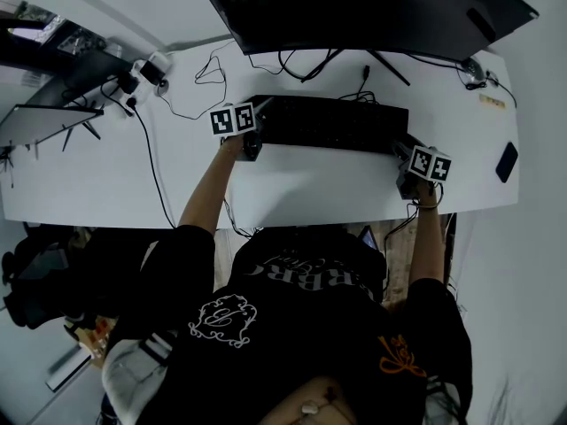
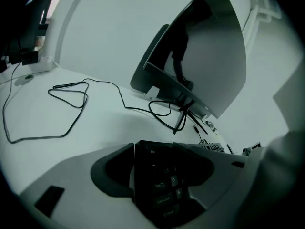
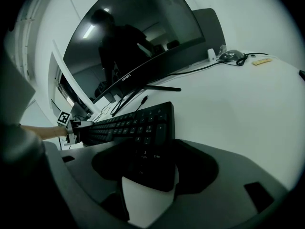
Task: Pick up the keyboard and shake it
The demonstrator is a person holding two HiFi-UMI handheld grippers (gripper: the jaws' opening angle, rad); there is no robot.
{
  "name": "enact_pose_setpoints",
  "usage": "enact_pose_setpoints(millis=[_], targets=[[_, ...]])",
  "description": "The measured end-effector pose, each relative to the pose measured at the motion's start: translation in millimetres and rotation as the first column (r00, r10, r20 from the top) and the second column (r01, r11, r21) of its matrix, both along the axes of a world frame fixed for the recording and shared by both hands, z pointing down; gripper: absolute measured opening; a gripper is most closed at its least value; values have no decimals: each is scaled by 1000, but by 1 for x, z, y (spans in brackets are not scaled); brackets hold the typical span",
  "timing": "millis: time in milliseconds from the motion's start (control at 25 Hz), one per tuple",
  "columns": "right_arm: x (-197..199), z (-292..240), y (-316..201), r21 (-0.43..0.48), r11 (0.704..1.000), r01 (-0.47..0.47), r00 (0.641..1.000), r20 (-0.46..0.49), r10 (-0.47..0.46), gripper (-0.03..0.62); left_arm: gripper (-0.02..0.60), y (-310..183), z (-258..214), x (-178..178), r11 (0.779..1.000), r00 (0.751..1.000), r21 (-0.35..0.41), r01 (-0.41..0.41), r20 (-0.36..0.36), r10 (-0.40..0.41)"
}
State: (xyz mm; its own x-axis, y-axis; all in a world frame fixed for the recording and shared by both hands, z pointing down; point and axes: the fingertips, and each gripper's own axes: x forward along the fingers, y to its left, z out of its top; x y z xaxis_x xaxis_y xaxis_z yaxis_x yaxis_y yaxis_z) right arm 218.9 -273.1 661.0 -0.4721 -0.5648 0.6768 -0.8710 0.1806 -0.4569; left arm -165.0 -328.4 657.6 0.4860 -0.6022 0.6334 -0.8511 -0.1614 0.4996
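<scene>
A black keyboard (image 1: 332,124) lies flat on the white desk (image 1: 115,175), in front of the monitor. My left gripper (image 1: 252,145) is at its left end. In the left gripper view the Esc, Tab and Caps Lock corner of the keyboard (image 2: 159,185) sits between the jaws of my left gripper (image 2: 157,175), which stand apart without pressing on it. My right gripper (image 1: 406,159) is at the right end. In the right gripper view the number-pad corner of the keyboard (image 3: 143,132) pokes between the spread jaws of my right gripper (image 3: 150,171), with white desk showing beneath.
A large curved monitor (image 1: 372,7) stands behind the keyboard on a thin-legged stand (image 2: 183,116). Loose black cables (image 1: 213,69) trail over the left and back of the desk. A dark phone (image 1: 507,161) lies at the right edge. The desk's front edge is close to the person.
</scene>
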Motion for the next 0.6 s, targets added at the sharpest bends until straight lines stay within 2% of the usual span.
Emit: enact_pose_setpoints(millis=[240, 400, 600], targets=[[9, -8, 1, 30, 997, -73, 997, -2, 73, 284, 252, 0, -12, 0, 998, 998, 42, -39, 44, 37], [13, -33, 6, 94, 990, -104, 995, 11, 104, 278, 250, 2, -33, -2, 994, 999, 96, -44, 5, 44], [-2, -71, 17, 178, 977, -116, 993, 49, 109, 254, 241, 17, -58, 2, 982, 993, 152, -110, -13, 113]])
